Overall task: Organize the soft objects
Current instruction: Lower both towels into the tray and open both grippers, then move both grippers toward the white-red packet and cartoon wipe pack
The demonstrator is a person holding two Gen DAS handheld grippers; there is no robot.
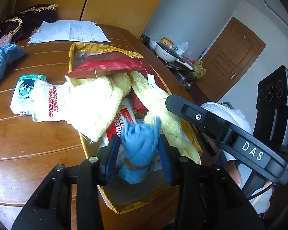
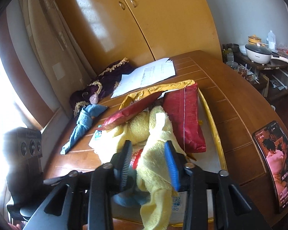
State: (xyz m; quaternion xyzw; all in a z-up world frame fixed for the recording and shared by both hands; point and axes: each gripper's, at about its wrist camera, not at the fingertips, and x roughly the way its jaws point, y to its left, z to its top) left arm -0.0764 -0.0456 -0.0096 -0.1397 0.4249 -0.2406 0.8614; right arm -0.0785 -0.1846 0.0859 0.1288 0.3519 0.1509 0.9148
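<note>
A gold-lined tray point(image 1: 74, 49) on the wooden table holds red snack packets point(image 1: 109, 62) and a rumpled yellow towel point(image 1: 94, 99). My left gripper point(image 1: 140, 157) is low over the tray's near end, shut on a fluffy blue towel point(image 1: 140, 143) that stands up between its blue pads. My right gripper point(image 2: 148, 163) is shut on a strip of the yellow towel point(image 2: 155, 164), which stretches up from the pile and droops over the near side. In the left wrist view the right gripper point(image 1: 170, 100) comes in from the right and touches the yellow towel. A second blue towel point(image 2: 82, 126) lies on the table left of the tray.
A white tissue pack point(image 1: 38, 99) lies against the tray's left side. Paper sheets point(image 1: 71, 31) and a purple fringed cloth point(image 1: 19, 23) sit at the table's far end. A lit phone point(image 2: 276, 164) rests near the right edge. A side table with cookware point(image 2: 259, 53) stands beyond.
</note>
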